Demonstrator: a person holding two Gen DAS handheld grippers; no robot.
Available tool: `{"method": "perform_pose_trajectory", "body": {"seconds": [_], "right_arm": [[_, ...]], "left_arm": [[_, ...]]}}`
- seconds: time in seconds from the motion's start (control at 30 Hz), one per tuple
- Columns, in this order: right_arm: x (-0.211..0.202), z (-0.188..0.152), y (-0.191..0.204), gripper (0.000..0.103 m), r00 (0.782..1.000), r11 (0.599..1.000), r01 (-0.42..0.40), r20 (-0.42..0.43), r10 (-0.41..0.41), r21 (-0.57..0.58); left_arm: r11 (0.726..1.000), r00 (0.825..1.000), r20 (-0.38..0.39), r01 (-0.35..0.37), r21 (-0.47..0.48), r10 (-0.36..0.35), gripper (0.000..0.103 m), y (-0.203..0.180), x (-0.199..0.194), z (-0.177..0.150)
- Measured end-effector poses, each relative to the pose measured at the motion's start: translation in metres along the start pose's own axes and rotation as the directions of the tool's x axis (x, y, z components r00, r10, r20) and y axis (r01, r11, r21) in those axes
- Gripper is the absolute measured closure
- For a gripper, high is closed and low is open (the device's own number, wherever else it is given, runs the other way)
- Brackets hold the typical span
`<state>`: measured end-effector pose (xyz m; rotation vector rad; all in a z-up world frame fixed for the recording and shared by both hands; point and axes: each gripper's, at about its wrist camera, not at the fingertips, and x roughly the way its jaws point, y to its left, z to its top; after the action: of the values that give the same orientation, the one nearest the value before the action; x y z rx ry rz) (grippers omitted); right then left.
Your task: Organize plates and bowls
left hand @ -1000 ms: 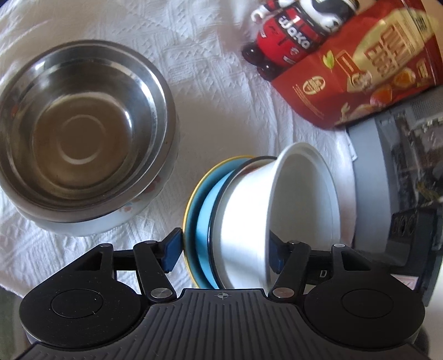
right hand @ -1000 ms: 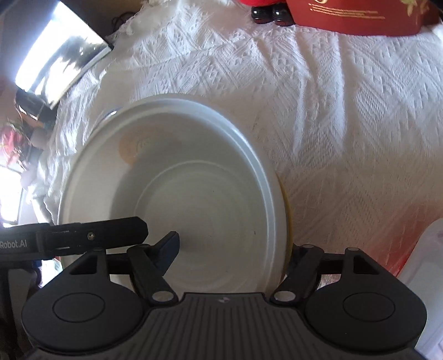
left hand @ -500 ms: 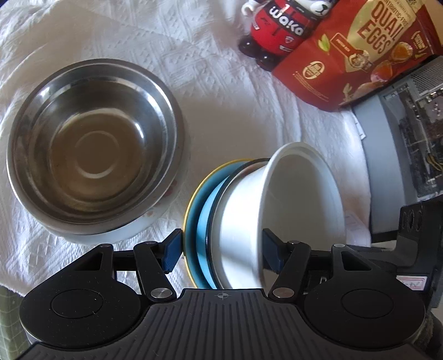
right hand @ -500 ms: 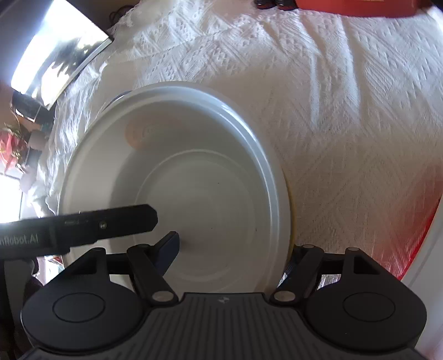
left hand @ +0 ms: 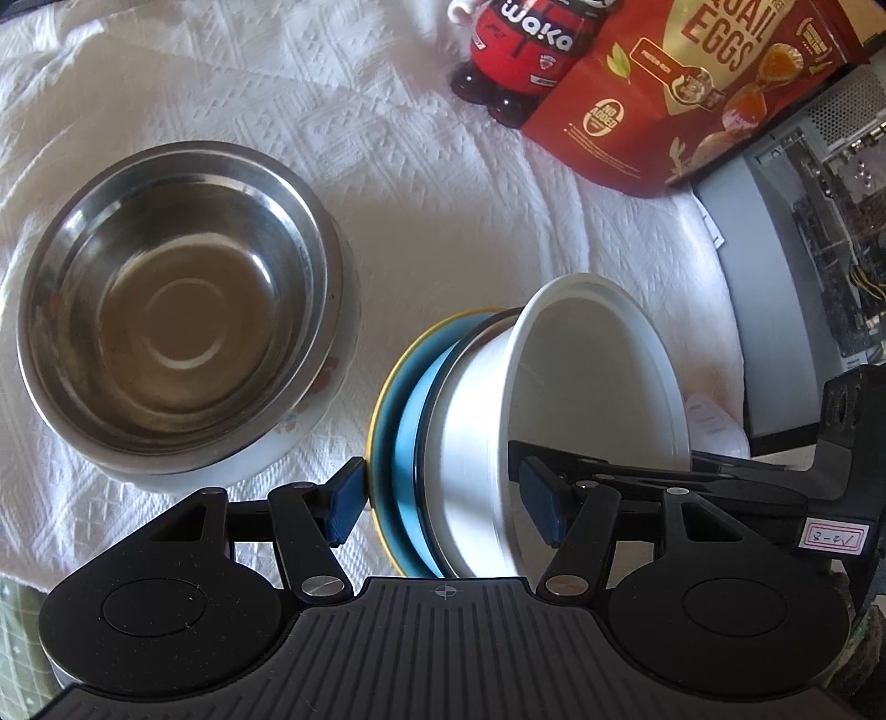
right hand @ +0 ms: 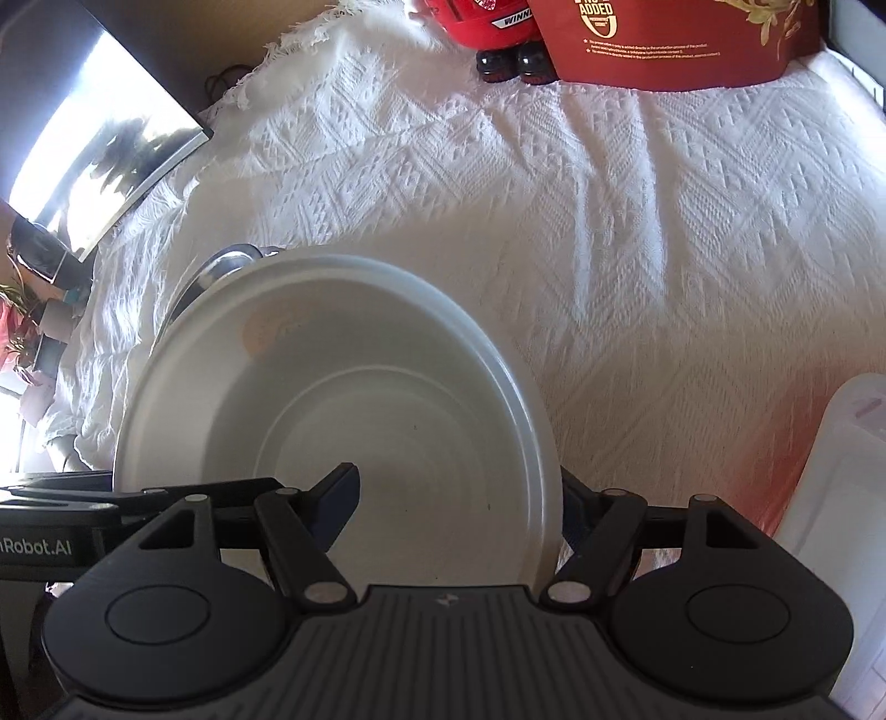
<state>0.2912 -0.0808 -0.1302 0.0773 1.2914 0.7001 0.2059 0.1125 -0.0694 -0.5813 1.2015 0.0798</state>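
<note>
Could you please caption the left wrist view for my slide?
Left hand-held gripper clamps a tilted stack of white bowl and plates beside nested steel bowls.

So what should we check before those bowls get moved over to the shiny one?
1. Left gripper around the tilted stack, white bowl nested over blue and yellow dishes: ok.
2. Left pads pressing the stack: cannot tell; a gap shows at the inner one.
3. Right gripper straddles the white bowl's rim: ok; firm grip cannot tell.
4. Round stainless steel bowl is empty and upright: ok.
5. White woven cloth between stack and steel bowl has nothing on it: ok.
6. Red snack pouch and red toy figure stand apart from the bowls: ok.
</note>
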Motion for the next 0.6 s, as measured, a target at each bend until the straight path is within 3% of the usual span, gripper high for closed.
{"method": "perform_pose_trajectory", "body": {"seconds": [0.6], "right_arm": [[0.012, -0.001, 0.005, 0.029, 0.999, 1.0, -0.02, -0.037, 0.021, 0.021]], "left_arm": [[0.999, 0.999, -0.016, -0.039, 0.022, 0.039, 0.04, 0.0, 0.005, 0.002]]}}
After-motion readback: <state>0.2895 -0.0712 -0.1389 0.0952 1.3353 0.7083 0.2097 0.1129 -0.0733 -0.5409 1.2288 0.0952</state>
